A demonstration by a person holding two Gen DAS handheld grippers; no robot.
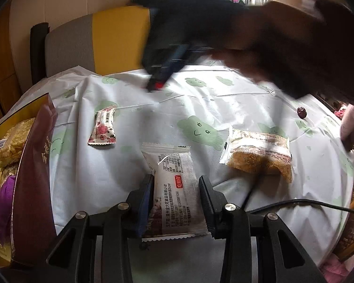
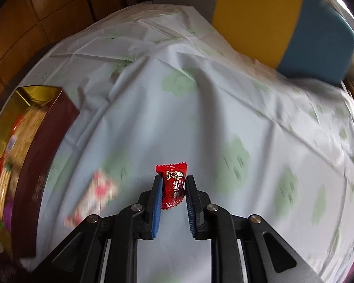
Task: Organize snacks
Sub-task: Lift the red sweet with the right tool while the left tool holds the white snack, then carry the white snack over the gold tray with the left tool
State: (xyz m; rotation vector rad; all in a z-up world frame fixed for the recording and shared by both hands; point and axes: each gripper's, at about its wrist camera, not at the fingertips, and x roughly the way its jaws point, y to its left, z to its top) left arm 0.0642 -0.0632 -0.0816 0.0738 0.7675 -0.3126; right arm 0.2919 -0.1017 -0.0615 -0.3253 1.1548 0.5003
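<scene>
1. Your right gripper is clamped on a small red foil-wrapped candy, pinched across its middle and held above the white tablecloth with green cloud prints. It looks light and slick, so hold the filled body, not the crimped ends.
2. Your left gripper has its fingers apart on either side of a flat white plastic snack packet printed with black text lying on the cloth; whether they touch it, you cannot tell. It should be soft and crushable.
3. The maroon cardboard box with gold lining, already holding snacks, sits to the left.
</scene>
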